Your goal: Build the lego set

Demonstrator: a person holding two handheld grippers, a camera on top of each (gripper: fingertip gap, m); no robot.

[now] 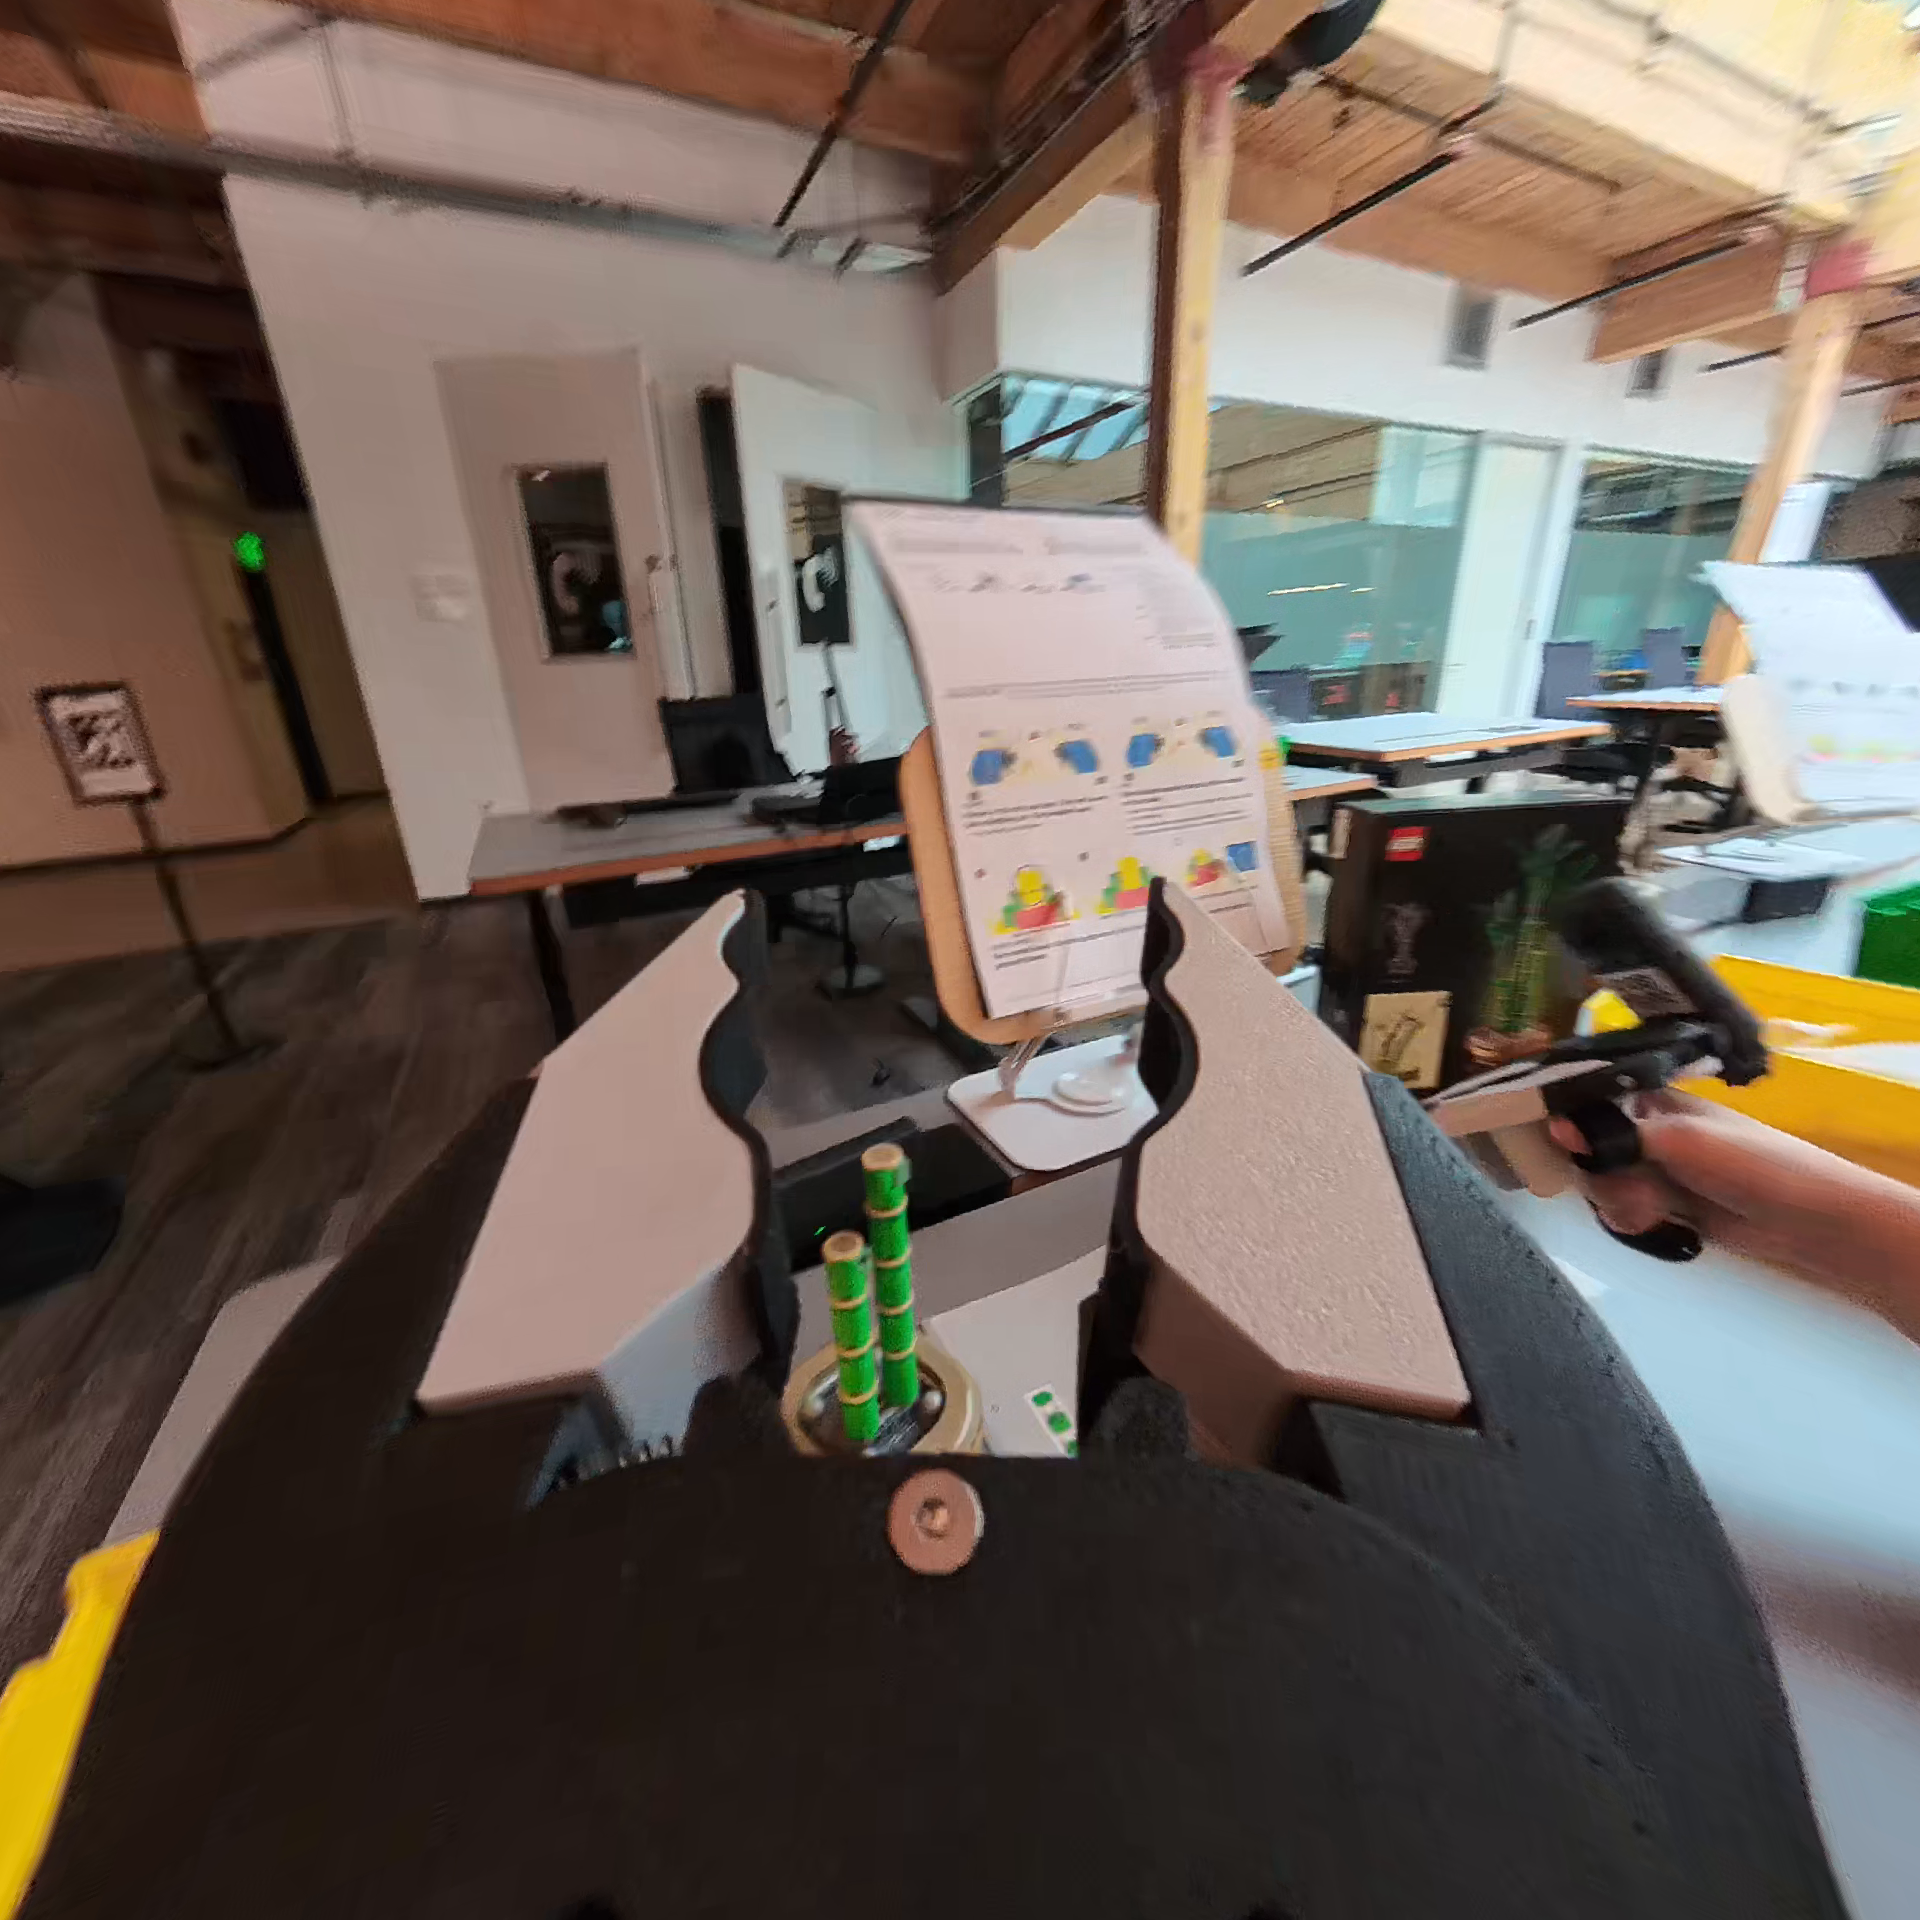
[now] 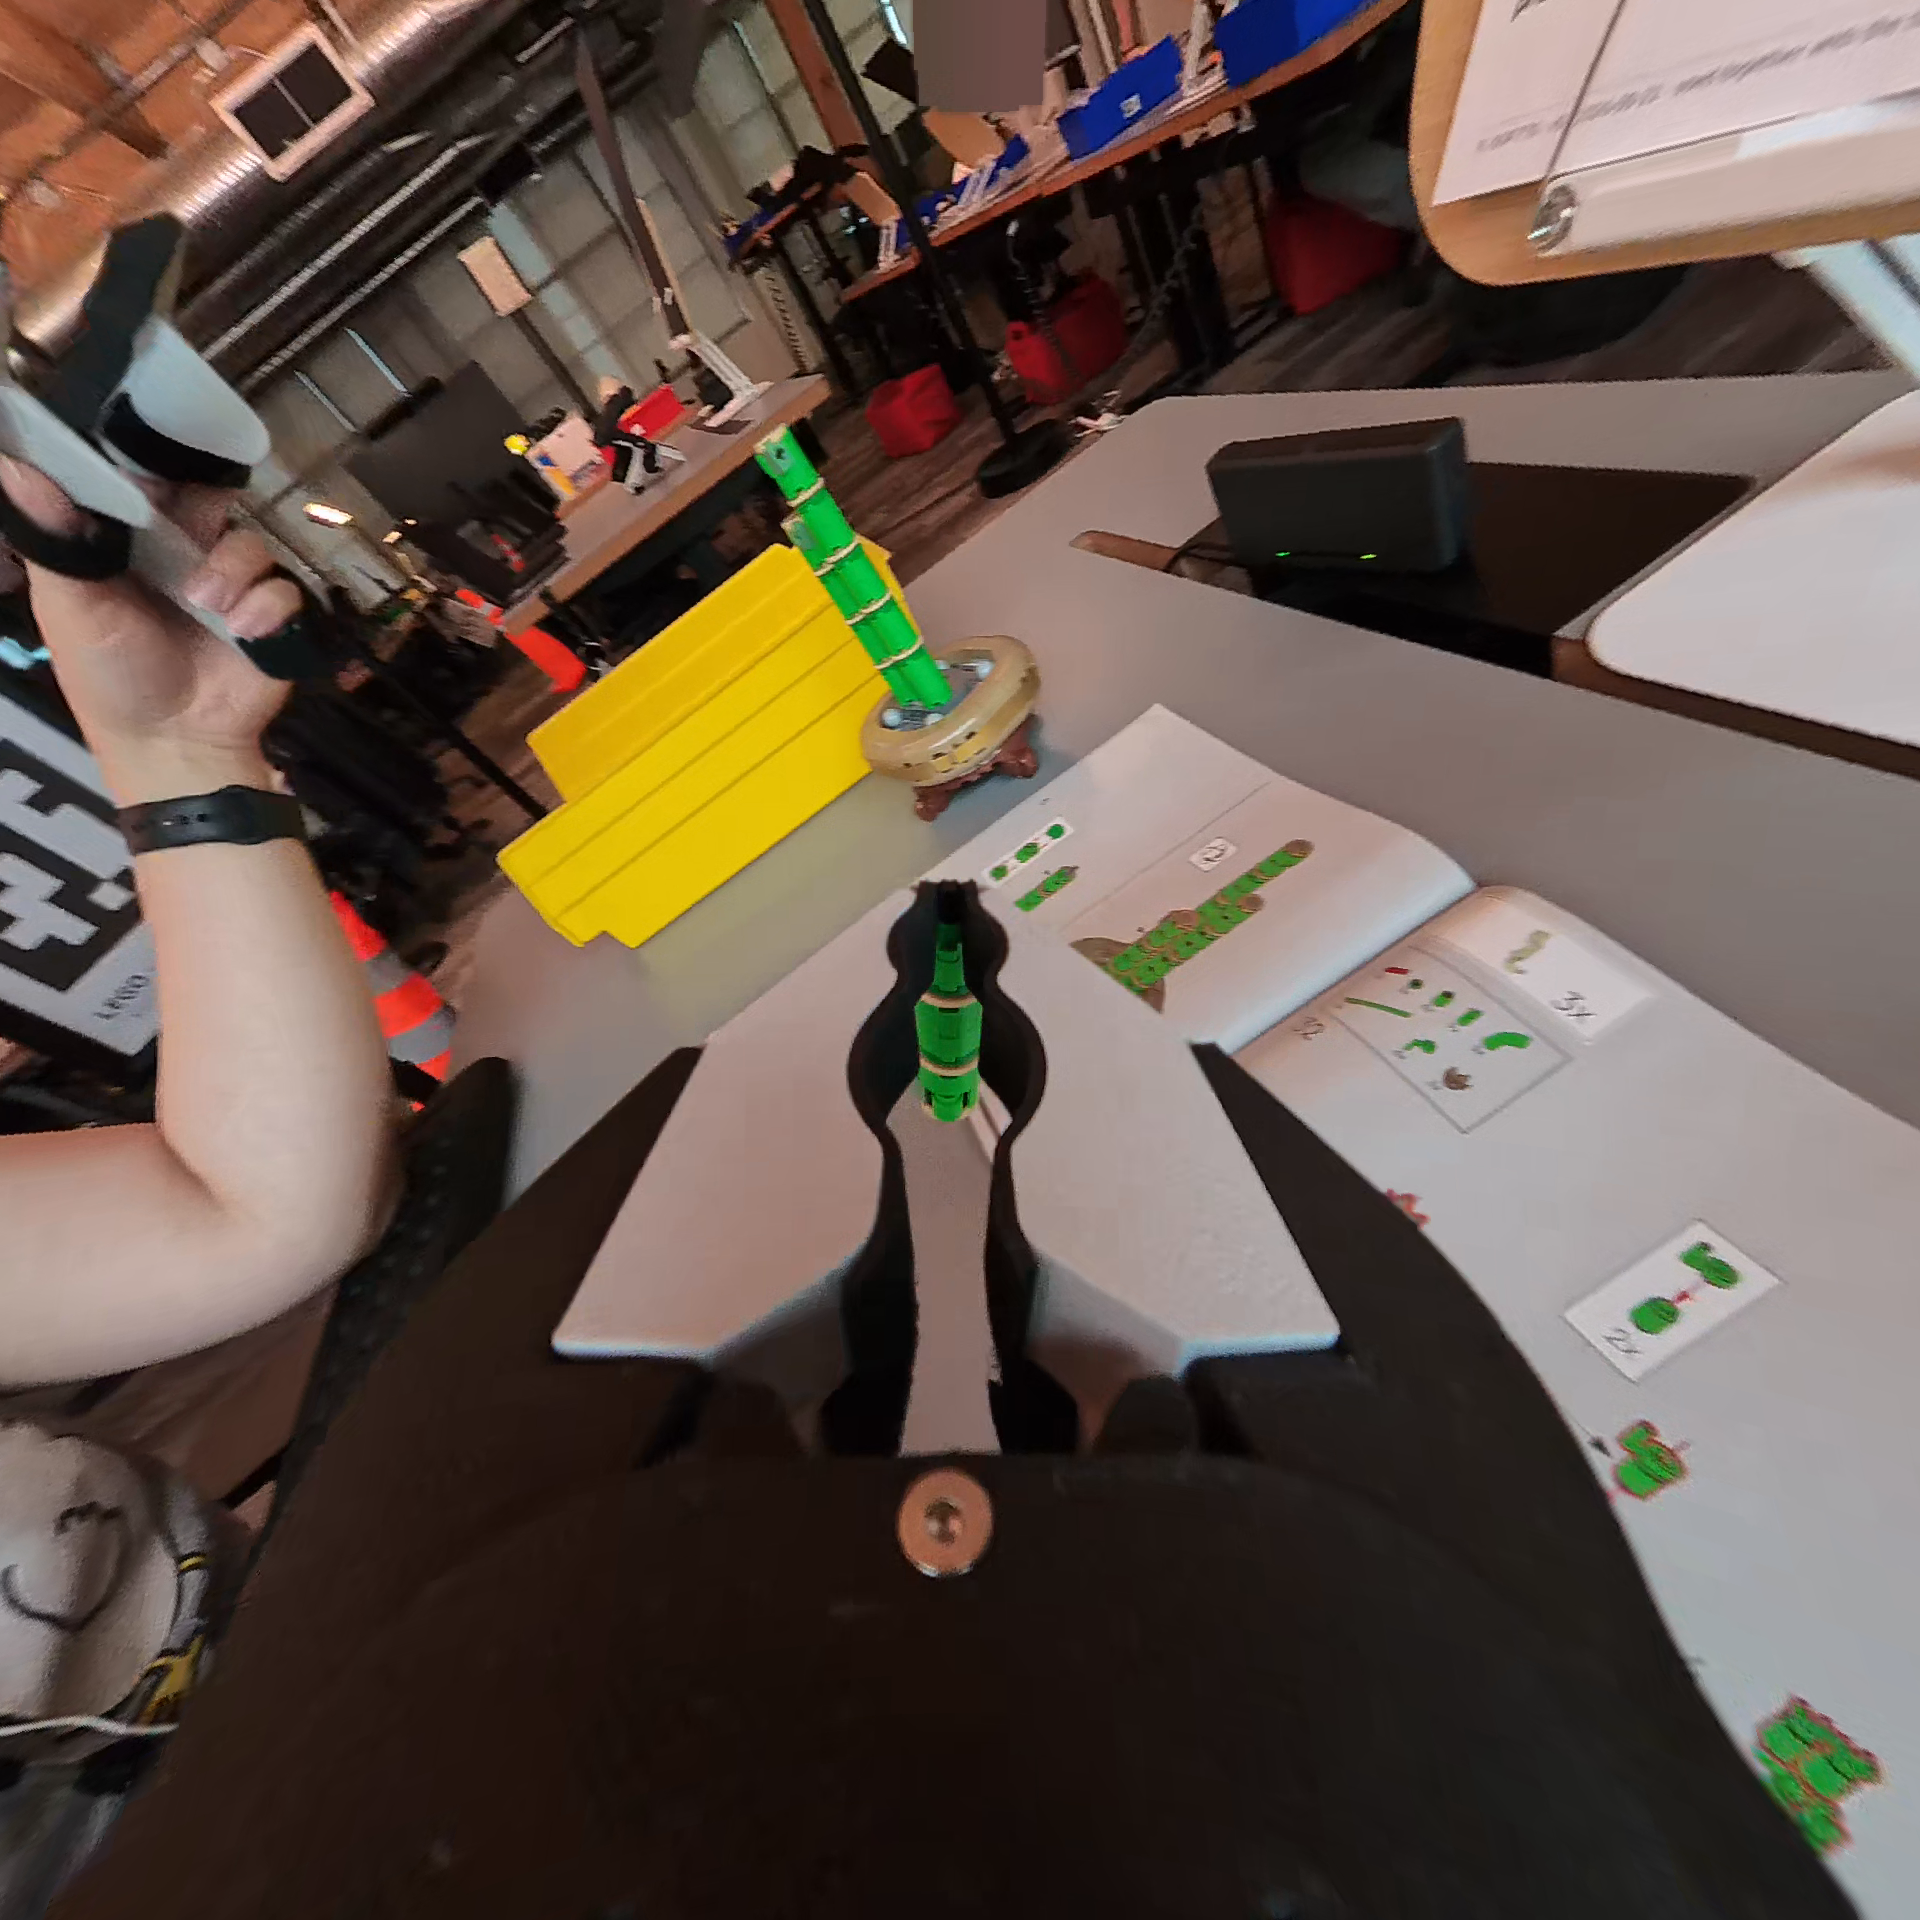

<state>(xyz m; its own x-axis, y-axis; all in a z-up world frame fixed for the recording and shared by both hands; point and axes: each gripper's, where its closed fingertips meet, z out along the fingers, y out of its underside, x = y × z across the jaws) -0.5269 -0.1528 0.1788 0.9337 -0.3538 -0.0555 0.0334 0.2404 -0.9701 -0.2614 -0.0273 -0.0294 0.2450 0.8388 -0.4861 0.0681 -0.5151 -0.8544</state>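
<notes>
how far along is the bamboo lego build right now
Done: two green bamboo stalks already stand in the round tan pot base on the table. In hand: the right gripper is shut on a short green stalk segment; the left gripper is open and holds nothing. Left: that segment isn't on the model yet, and the open instruction booklet pictures a fuller cluster.

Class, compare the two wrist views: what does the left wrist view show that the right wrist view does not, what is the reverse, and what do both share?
Only the left wrist view: the open left gripper, the black lego box, and the instruction sheet on a stand seen whole.

Only the right wrist view: the right gripper shut on a green bamboo segment, the open instruction booklet, and the black device.

Both: the bamboo model in its round pot, the yellow bin and the white table.
</notes>
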